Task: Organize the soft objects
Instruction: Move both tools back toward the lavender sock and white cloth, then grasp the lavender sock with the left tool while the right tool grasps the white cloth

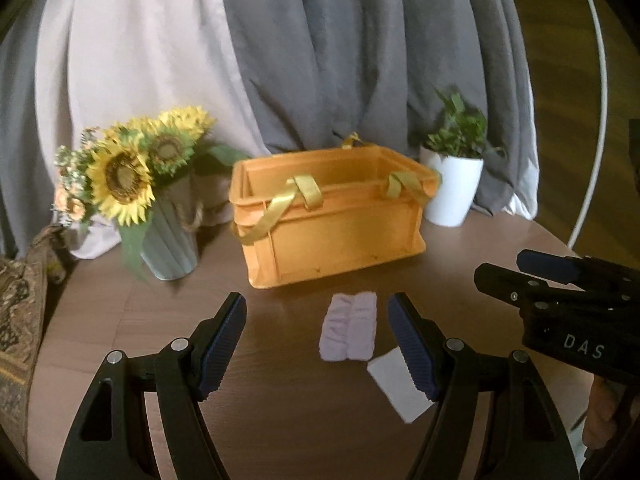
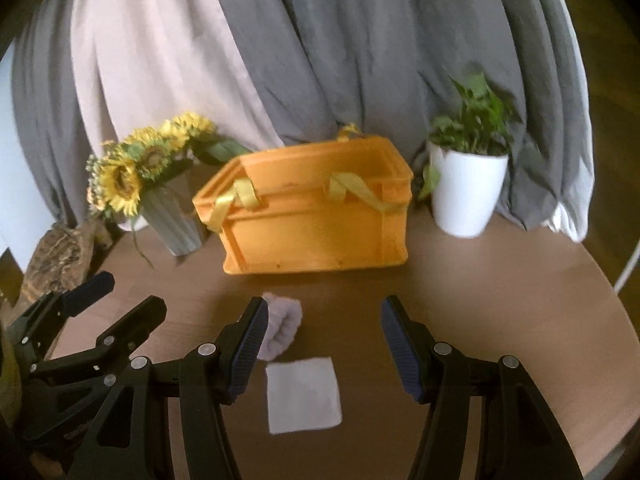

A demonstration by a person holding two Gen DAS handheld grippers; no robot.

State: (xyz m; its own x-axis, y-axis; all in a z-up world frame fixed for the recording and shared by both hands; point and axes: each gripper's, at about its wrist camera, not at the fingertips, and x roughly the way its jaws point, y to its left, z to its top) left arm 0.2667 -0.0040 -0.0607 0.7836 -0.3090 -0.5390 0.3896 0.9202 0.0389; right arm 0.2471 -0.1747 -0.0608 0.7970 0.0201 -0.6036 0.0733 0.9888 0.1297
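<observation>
A fluffy pale lilac cloth roll [image 1: 349, 326] lies on the brown round table in front of an orange crate [image 1: 332, 216] with yellow strap handles. A flat white folded cloth [image 1: 394, 384] lies just nearer, partly behind my left gripper's right finger. My left gripper [image 1: 318, 344] is open and empty above the table, the roll between its fingers' line of sight. My right gripper [image 2: 324, 346] is open and empty; the white cloth [image 2: 303, 395] lies between its fingers and the lilac roll [image 2: 280, 330] is at its left finger. The crate [image 2: 312, 220] stands behind.
A ribbed vase of sunflowers [image 1: 132, 184] stands left of the crate, a white potted plant [image 1: 454, 184] right of it. Grey and pale curtains hang behind. A patterned cushion [image 1: 20, 320] sits at the table's left edge. The right gripper's body [image 1: 572, 304] is at the right.
</observation>
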